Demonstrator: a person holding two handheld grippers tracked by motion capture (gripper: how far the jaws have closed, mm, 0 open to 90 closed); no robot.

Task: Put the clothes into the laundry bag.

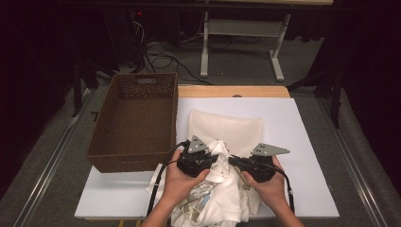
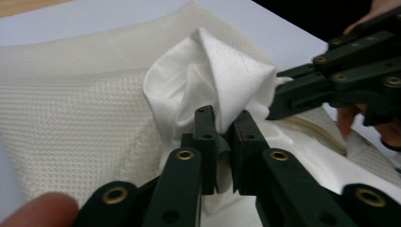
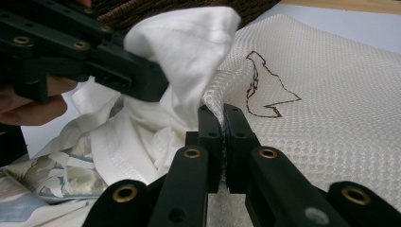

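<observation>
White cotton garment [image 1: 222, 189] bunched at the tabletop's near edge, being fed into the cream mesh bag [image 1: 227, 127] lying toward the far edge. Left gripper [image 2: 221, 137] fingers clamped on garment fold; right gripper [image 3: 222, 125] fingers clamped on bag's mouth hem. Left hand nearer the garment. No legible writing.

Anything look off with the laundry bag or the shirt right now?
One oddity: a dark squiggly thread-like mark lies on the mesh bag. The white shirt is bunched at the bag's opening, hanging over the table edge.
</observation>
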